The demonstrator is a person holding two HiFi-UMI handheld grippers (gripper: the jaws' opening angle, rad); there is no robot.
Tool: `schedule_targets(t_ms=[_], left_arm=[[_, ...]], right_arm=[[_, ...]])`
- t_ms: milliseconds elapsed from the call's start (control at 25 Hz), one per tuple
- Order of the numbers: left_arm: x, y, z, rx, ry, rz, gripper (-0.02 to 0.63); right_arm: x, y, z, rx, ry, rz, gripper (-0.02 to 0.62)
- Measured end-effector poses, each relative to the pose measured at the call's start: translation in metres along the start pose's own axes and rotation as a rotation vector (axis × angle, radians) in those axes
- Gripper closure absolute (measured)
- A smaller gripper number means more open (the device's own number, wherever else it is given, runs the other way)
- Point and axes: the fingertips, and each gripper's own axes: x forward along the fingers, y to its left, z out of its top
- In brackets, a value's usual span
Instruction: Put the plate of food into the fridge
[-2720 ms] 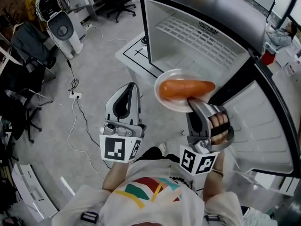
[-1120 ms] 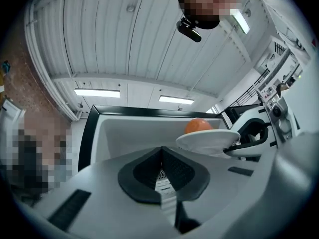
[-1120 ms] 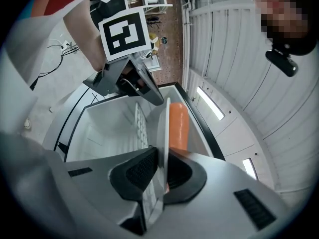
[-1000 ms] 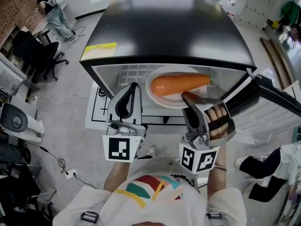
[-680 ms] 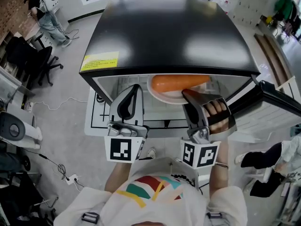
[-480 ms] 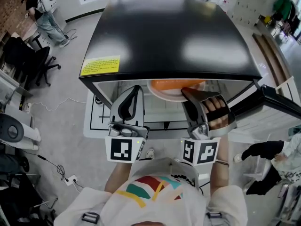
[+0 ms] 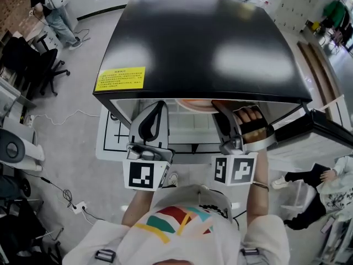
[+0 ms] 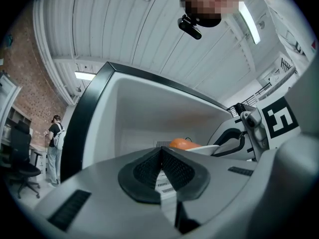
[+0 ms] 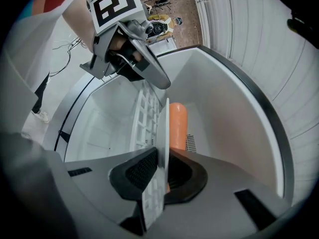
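Two grippers, only one doing any work. My right gripper (image 9: 162, 172) is clamped on the thin white rim of the plate (image 9: 163, 128). In the right gripper view the plate runs edge-on up the middle of the frame, pinched between the black ribbed pads (image 9: 142, 171). On it lies the orange food (image 9: 177, 126), a smooth cylinder with a rounded end. The plate is already inside the fridge (image 7: 204, 43), surrounded by smooth white plastic walls. A white wire shelf (image 9: 144, 114) with a grid pattern sits just left of it in that view, but I can't tell if the plate touches it. From the head view only a sliver of the plate peeks out under the front edge of the fridge's glossy black top, upper middle of the frame. A rectangular yellow sticker (image 7: 119, 78) sits at the left of that top, and the open door (image 7: 311, 139) juts out at the right edge. My left gripper (image 7: 156, 112) hangs at the opening just left of centre, its textured pads pressed together on nothing.
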Motion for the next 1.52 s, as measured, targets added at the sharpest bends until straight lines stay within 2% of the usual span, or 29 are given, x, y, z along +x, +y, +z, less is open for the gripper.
schedule_targets(t_ms=[400,680,960,1120,1280,1360,1400,1520], left_arm=[[0.001,0.002,-0.007,-0.017,0.020,0.024,0.598],[0.004,0.002,-0.013,-0.012,0.045,0.012,0.598],[0.006,0.001,-0.015,-0.016,0.058,-0.007,0.598],[0.008,0.001,-0.014,-0.013,0.059,-0.012,0.598],[0.009,0.002,-0.012,-0.017,0.057,-0.011,0.598],[0.009,0.002,-0.012,-0.023,0.054,-0.015,0.598],[0.010,0.002,-0.012,-0.030,0.055,-0.019,0.598],[0.011,0.000,-0.014,-0.045,0.062,-0.026,0.598]], right_arm=[[0.021,0.004,-0.009,-0.039,0.020,0.088,0.555],[0.030,0.003,-0.012,-0.040,0.026,0.108,0.554],[0.031,0.000,-0.011,0.021,-0.001,0.179,0.554],[0.030,-0.002,-0.008,0.119,-0.020,0.228,0.554],[0.026,-0.003,0.000,0.184,-0.064,0.284,0.532],[0.023,0.001,0.002,0.222,-0.087,0.335,0.509],[0.023,0.004,0.003,0.246,-0.098,0.362,0.477],[0.021,0.006,0.004,0.294,-0.126,0.402,0.462]])
